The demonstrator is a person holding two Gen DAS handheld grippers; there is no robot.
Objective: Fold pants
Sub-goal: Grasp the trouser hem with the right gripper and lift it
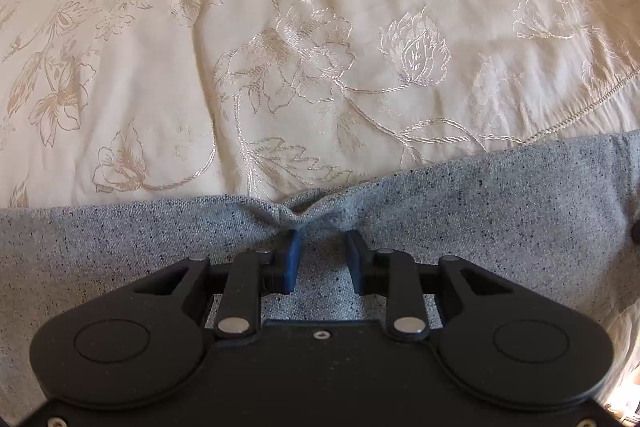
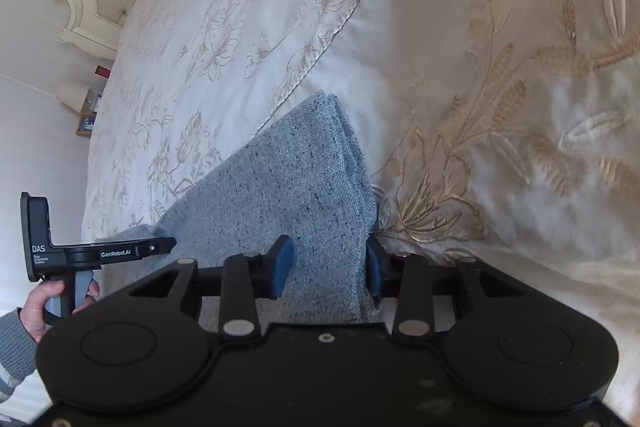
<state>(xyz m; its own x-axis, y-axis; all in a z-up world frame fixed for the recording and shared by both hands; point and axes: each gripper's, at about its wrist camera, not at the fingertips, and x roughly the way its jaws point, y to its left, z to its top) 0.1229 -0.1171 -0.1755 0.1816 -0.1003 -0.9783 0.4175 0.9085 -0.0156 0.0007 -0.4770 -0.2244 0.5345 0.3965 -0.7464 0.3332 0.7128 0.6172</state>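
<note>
Left wrist view: left claw (image 1: 320, 247) points steeply down at the pants (image 1: 480, 211), blue pads parted; a small pucker of cloth rises at the edge just past the tips, but whether the pads pinch it I cannot tell.
Pants: grey speckled woven cloth, a flat band across the bed with a straight far edge.
Bedspread (image 1: 280, 47): cream satin with raised floral embroidery, softly creased, cord-trimmed at right.
Right wrist view, far left: a hand (image 2: 48, 299) holds the other claw's handle beside the grey cloth.
Right claw (image 2: 328, 267): half-closed, straddling a narrow folded strip of pants (image 2: 288, 187); the right pad touches its edge, the left stands clear (likely positioned to lift that end over).
Pillow (image 2: 520, 107): glossy, gold leaf stitching, right of the strip.
</note>
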